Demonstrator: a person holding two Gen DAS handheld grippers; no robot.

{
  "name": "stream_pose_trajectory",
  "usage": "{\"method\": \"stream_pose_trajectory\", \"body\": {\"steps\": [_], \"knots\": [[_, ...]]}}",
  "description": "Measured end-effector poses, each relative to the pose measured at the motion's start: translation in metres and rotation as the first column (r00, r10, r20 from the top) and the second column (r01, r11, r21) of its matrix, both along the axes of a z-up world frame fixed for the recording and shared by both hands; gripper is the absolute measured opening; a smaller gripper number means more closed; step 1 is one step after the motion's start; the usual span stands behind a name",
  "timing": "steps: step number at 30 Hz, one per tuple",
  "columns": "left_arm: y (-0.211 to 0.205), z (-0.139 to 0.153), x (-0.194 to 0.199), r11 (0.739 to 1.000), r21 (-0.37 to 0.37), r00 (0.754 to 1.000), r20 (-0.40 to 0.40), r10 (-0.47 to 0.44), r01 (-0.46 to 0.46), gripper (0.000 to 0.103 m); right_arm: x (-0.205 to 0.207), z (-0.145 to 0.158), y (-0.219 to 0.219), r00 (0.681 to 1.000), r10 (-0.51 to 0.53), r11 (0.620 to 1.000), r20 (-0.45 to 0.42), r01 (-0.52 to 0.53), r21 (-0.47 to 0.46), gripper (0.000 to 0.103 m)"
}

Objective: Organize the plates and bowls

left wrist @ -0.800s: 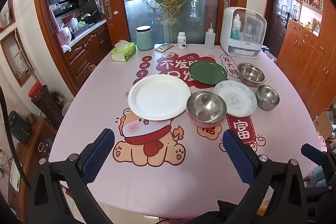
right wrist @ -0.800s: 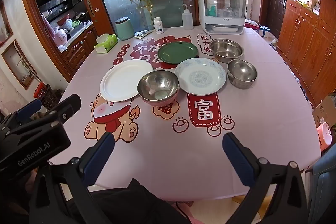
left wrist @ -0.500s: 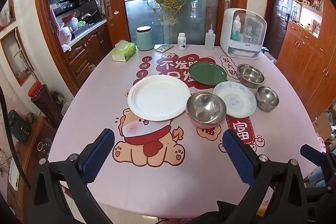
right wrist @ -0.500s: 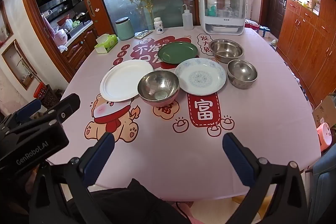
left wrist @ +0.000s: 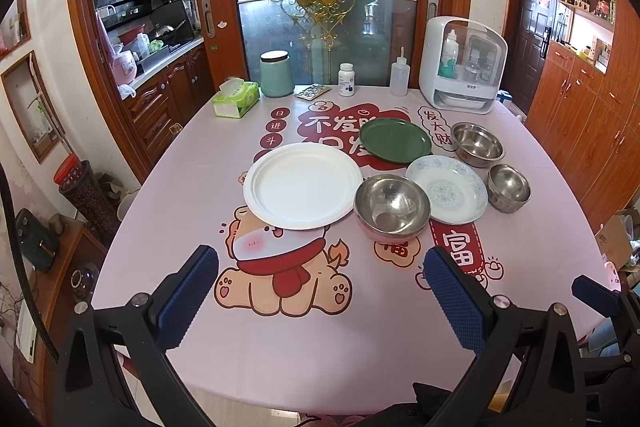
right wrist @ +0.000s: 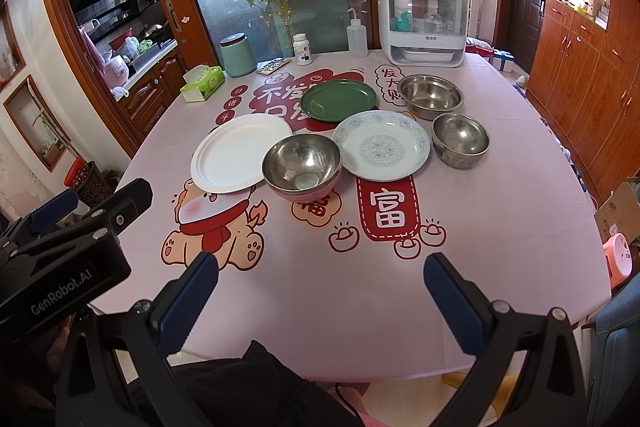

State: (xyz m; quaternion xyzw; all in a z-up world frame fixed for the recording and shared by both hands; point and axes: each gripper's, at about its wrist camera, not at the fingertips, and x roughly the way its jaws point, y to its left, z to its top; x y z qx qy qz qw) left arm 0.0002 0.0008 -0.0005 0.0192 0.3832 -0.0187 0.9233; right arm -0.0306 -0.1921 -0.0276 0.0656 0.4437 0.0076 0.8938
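Observation:
On the pink tablecloth [left wrist: 192, 187] lie a large white plate [left wrist: 303, 185], a green plate [left wrist: 395, 139], a blue-patterned plate [left wrist: 448, 189], a big steel bowl with a pink outside [left wrist: 392, 207], a wide steel bowl [left wrist: 478, 145] and a small steel bowl [left wrist: 510, 187]. My left gripper [left wrist: 320, 291] is open and empty above the table's near edge. My right gripper [right wrist: 320, 291] is open and empty, also at the near edge, right of the left one. The same dishes show in the right wrist view: white plate [right wrist: 240, 153], pink-sided bowl [right wrist: 302, 167], patterned plate [right wrist: 382, 145].
At the table's far edge stand a green tissue box [left wrist: 236, 99], a mint canister [left wrist: 276, 74], a pill bottle [left wrist: 346, 79], a squeeze bottle [left wrist: 399, 79] and a white sterilizer box [left wrist: 462, 65]. Wooden cabinets [left wrist: 580, 115] flank the right side.
Both grippers have stayed nearly still; the left wrist view has shifted very slightly. Nothing on the table has moved.

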Motion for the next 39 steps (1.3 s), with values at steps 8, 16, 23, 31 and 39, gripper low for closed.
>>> {"method": "stream_pose_trajectory", "body": {"steps": [8, 16, 23, 31, 39], "knots": [[0.000, 0.008, -0.003, 1.000, 0.000, 1.000, 0.004, 0.002, -0.002, 0.102, -0.002, 0.000, -0.003, 1.000, 0.001, 1.000, 0.001, -0.001, 0.000, 0.103], [-0.002, 0.013, -0.010, 1.000, 0.006, 1.000, -0.007, 0.011, -0.011, 0.102, -0.002, 0.000, -0.003, 1.000, 0.004, 1.000, 0.005, -0.004, 0.005, 0.103], [-0.008, 0.004, -0.018, 0.999, 0.004, 0.999, -0.016, 0.051, -0.051, 0.102, -0.008, 0.000, -0.012, 1.000, 0.029, 1.000, 0.010, -0.029, -0.003, 0.103], [-0.017, 0.003, -0.027, 0.997, -0.008, 0.997, 0.003, 0.073, -0.073, 0.102, -0.013, -0.001, -0.031, 0.999, 0.038, 0.999, 0.026, -0.038, 0.003, 0.103], [-0.026, 0.002, -0.037, 0.997, 0.003, 0.997, 0.009, 0.078, -0.078, 0.102, -0.021, -0.001, -0.040, 0.998, 0.047, 0.999, 0.037, -0.047, 0.016, 0.103]]}}
